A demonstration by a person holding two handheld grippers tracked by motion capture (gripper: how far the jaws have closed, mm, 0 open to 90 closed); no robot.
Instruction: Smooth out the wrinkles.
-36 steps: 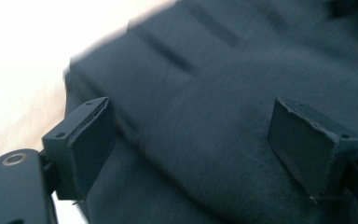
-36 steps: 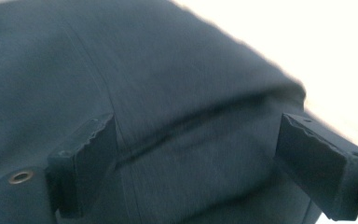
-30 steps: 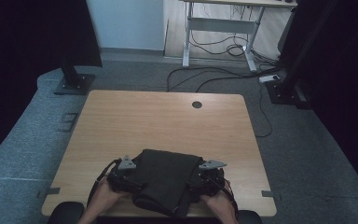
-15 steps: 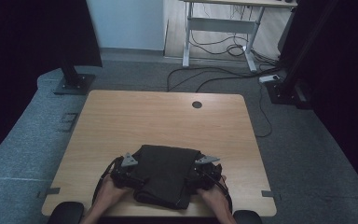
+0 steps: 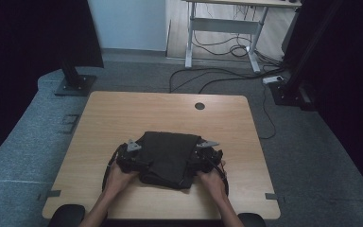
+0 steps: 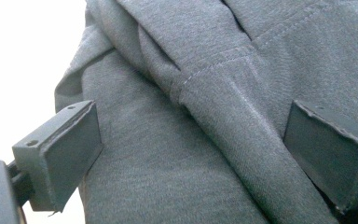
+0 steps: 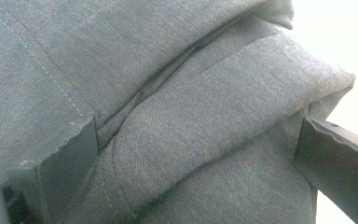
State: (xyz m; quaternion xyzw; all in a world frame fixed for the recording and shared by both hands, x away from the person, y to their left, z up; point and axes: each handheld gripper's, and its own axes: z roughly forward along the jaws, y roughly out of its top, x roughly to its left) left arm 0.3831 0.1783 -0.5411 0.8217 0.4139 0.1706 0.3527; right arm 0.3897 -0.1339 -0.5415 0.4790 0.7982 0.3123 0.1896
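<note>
A folded dark grey garment (image 5: 166, 152) lies on the wooden table (image 5: 142, 113), near its front edge. My left gripper (image 5: 141, 163) is pushed into the garment's left side, and my right gripper (image 5: 194, 163) into its right side, each held by a hand. In the left gripper view, the left gripper (image 6: 191, 154) stands open with its jaws wide apart astride a thick fold of the garment (image 6: 214, 70). In the right gripper view, the right gripper (image 7: 196, 163) is likewise open around a layered edge of the garment (image 7: 121, 46).
A round cable hole (image 5: 199, 106) sits at the back of the table. Beyond the table stand a white desk frame (image 5: 227, 28), floor cables (image 5: 227, 75) and black stand bases (image 5: 75, 86) (image 5: 288, 93). Bare wood lies behind and beside the garment.
Both grippers and the garment between them have moved away from the table's front edge, toward its middle. The garment looks more compact and squared.
</note>
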